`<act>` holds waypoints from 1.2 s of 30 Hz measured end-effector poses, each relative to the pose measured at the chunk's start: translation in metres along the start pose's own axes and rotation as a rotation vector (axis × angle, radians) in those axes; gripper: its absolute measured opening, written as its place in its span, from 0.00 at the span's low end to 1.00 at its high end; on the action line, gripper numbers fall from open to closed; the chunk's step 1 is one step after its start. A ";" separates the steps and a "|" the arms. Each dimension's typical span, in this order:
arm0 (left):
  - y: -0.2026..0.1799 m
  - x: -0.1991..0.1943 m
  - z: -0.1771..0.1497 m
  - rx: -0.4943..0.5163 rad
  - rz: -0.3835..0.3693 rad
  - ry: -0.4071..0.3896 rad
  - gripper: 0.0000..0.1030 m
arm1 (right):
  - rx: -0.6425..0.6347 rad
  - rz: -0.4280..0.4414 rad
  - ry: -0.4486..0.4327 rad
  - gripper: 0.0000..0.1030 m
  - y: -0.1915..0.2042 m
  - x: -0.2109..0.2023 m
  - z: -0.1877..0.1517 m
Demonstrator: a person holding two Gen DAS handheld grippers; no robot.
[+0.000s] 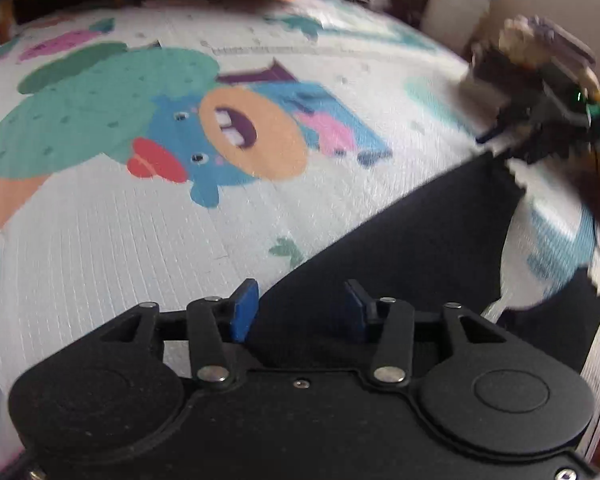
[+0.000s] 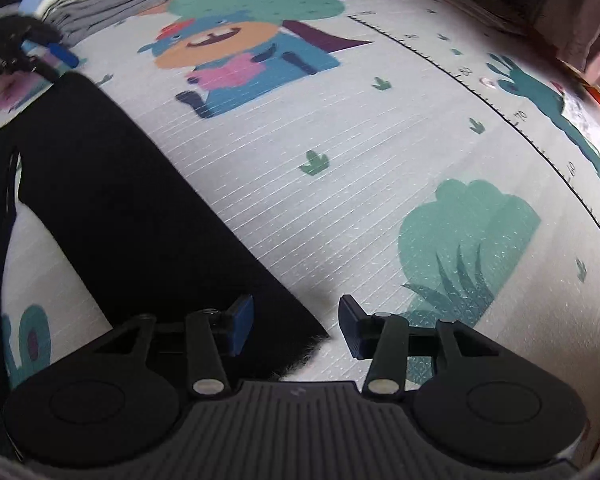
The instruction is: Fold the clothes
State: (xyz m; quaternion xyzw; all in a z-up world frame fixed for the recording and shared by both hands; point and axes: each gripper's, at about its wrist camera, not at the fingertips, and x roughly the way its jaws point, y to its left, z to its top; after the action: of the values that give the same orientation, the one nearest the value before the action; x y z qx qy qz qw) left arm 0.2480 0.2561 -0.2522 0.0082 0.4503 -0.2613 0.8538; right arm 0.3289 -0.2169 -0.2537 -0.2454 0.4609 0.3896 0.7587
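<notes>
A black garment [image 1: 420, 248] lies flat on a cartoon play mat; in the right wrist view it [image 2: 112, 200] runs from the far left to a frayed hem by my fingers. My left gripper [image 1: 300, 308] is open over one end of the garment, nothing between its blue pads. My right gripper [image 2: 296, 328] is open just above the hem corner, its left pad [image 2: 240, 328] over the cloth. The right gripper also shows blurred in the left wrist view [image 1: 548, 104], at the garment's far end. The left gripper shows in the right wrist view [image 2: 16, 52].
A stack of folded grey and white clothes [image 2: 104, 0] sits on the mat at the far left of the right wrist view. The play mat [image 2: 340, 140] carries a printed ruler line. Furniture and a white bin [image 1: 456, 8] stand beyond the mat's far edge.
</notes>
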 end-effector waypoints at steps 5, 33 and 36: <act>0.007 0.017 0.005 0.043 -0.037 0.119 0.41 | 0.023 0.042 0.035 0.46 -0.007 0.004 0.005; -0.069 -0.066 -0.037 0.358 0.043 -0.105 0.09 | -0.194 -0.031 -0.229 0.05 0.098 -0.139 -0.023; -0.083 -0.077 -0.060 0.413 0.018 -0.085 0.09 | -0.197 -0.024 -0.242 0.05 0.132 -0.161 -0.048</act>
State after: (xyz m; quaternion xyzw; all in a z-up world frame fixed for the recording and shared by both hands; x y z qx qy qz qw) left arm 0.1296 0.2328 -0.2100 0.1760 0.3505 -0.3407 0.8544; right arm 0.1532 -0.2351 -0.1344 -0.2753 0.3225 0.4505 0.7856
